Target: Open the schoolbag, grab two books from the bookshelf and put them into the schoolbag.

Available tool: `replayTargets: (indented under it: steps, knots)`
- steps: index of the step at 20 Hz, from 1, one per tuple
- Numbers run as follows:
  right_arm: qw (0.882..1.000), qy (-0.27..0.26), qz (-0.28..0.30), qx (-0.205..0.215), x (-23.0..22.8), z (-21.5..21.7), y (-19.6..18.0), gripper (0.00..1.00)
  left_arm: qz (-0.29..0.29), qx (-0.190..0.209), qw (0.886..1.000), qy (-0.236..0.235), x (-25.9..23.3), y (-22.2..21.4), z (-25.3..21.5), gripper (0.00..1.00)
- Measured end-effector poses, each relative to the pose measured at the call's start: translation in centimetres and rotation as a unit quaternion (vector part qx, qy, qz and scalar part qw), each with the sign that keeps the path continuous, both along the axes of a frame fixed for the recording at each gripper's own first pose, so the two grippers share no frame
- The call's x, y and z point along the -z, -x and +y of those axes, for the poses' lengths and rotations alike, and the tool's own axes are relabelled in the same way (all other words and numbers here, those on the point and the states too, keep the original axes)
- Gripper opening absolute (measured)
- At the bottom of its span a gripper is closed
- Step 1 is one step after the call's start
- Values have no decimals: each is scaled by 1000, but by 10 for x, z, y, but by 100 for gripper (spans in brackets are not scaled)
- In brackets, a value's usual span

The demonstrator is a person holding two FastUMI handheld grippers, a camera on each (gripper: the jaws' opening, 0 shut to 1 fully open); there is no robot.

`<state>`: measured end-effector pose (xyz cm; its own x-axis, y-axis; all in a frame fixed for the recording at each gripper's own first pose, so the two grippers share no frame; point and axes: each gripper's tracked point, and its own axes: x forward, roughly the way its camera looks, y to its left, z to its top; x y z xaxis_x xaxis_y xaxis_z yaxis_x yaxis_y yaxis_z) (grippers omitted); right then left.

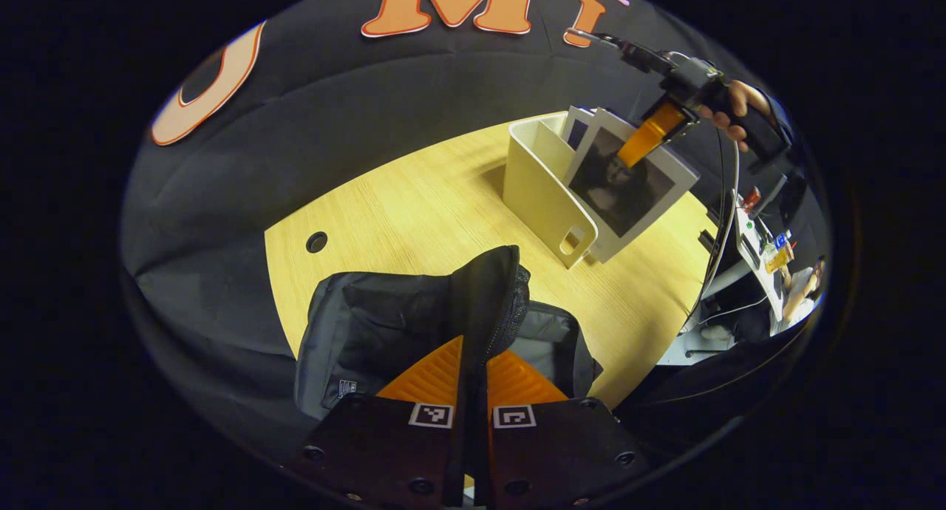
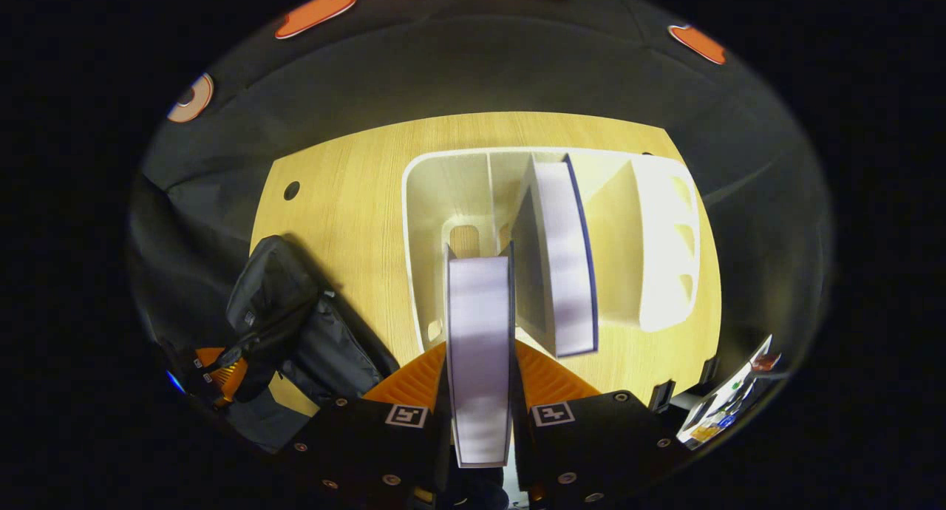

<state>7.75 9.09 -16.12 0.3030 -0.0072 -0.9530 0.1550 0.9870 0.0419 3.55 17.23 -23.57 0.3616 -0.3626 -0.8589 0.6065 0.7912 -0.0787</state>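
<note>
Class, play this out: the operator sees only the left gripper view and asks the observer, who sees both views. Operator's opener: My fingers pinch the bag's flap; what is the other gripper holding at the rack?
Observer: The right gripper is shut on a book, page edges facing its camera.
Operator: Any book left in the rack?
Observer: Yes, a second book stands in the white rack.
Operator: Other compartments?
Observer: Those visible look empty; the schoolbag lies left of the rack in that view.

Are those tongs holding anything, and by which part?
Right tongs clamp a book by its top edge, over the shelf. Left tongs pinch the bag's raised flap.
</note>
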Motion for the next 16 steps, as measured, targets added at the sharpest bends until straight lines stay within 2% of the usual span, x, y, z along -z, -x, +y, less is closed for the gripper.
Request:
replayTargets:
  steps: [4,10,16]
  knots:
    - [999,-30,-14,17,-10,1,53,37,8,7,1000,2,9,6,-6,6]
    - [996,-68,-46,38,-24,4,99,35,10,14,1000,1,12,11,-12,6]
    - [980,-166,-64,88,-9,15,138,34,3,16,1000,1,9,17,-11,6]
